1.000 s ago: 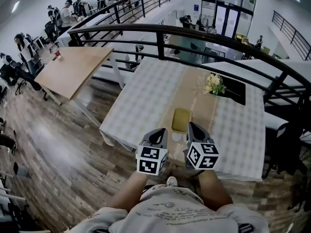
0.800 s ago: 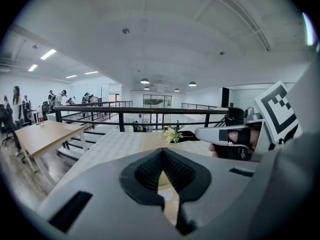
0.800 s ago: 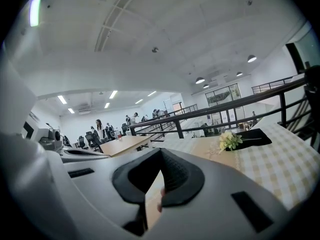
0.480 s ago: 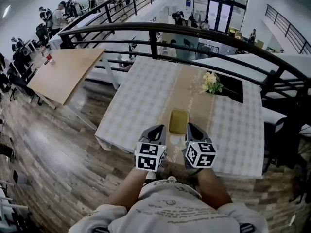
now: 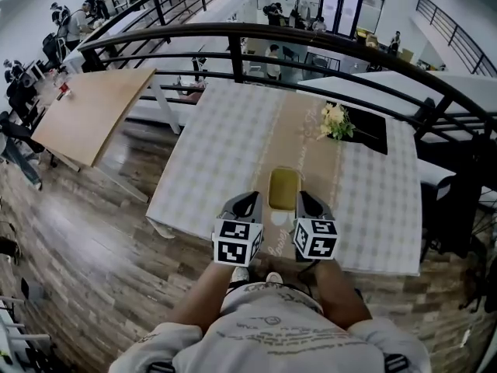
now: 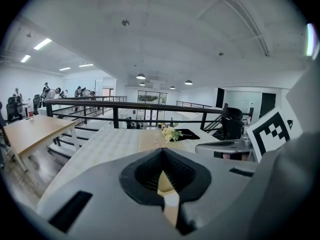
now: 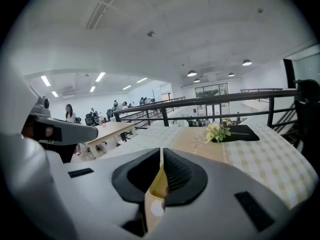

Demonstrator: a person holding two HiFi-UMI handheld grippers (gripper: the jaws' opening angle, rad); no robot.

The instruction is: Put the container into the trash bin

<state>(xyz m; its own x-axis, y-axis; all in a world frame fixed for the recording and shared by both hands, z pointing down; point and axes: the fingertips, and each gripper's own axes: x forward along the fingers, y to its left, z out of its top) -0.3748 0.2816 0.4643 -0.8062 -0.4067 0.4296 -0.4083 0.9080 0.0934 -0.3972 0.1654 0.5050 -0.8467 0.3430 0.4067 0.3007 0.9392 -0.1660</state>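
A shallow yellow-green container (image 5: 283, 188) lies on the tan runner of the checked table (image 5: 217, 154), near the table's front edge. A small white round thing (image 5: 278, 218) sits just in front of it. My left gripper (image 5: 247, 199) hangs left of the container's near end and my right gripper (image 5: 304, 197) right of it, both over the table edge. Each has its jaws together with nothing held. In the left gripper view the closed tips (image 6: 163, 153) point over the table, and the container (image 6: 164, 185) shows through the slit. The right gripper (image 7: 162, 152) shows the same.
A bunch of pale flowers (image 5: 335, 120) lies on a black mat (image 5: 373, 137) at the table's far right. A black railing (image 5: 311, 41) runs behind the table. A wooden table (image 5: 85, 115) stands to the left, a dark chair (image 5: 466, 200) to the right.
Both grippers have moved forward and lower toward the table, from short of the container to either side of its near end. Their jaws stayed together.
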